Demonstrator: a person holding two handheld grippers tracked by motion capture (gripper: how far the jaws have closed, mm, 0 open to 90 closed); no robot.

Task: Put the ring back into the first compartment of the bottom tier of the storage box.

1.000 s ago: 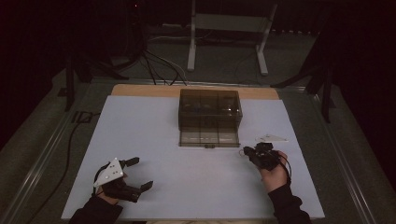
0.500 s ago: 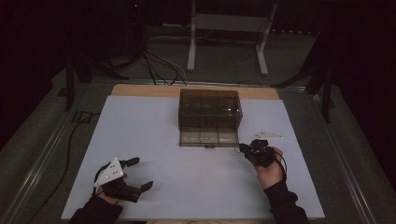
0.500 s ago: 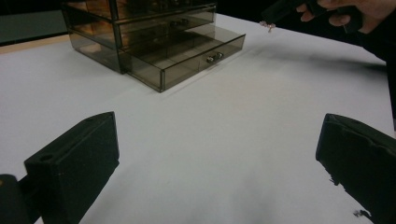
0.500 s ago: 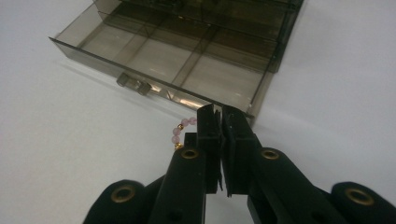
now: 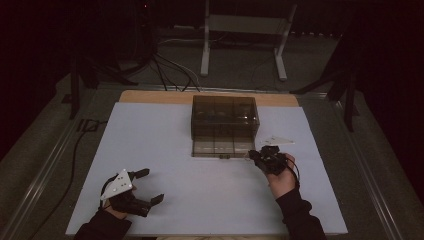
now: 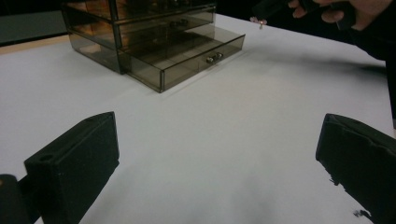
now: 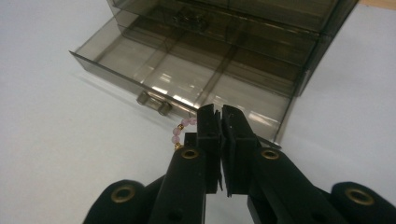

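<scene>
The smoky, see-through plastic organizer [image 5: 225, 117] stands at the far middle of the white table cover [image 5: 165, 150], a boxy cabinet of stacked drawers. Its bottom drawer [image 7: 187, 77] is pulled out toward me, split by thin walls into compartments that look bare, with a small metal knob [image 7: 153, 103] on its front; a dark small thing lies in the drawer above, too dim to name. My right gripper [image 7: 218, 122] has its jaws pressed together on a beaded strand [image 7: 180, 132], just in front of the drawer's right end. The strand of round, pale pink beads with a gold one at the tip curves out leftward and down from the pads. My left gripper [image 5: 145, 185] rests near the table's front left, jaws wide apart on nothing.
</scene>
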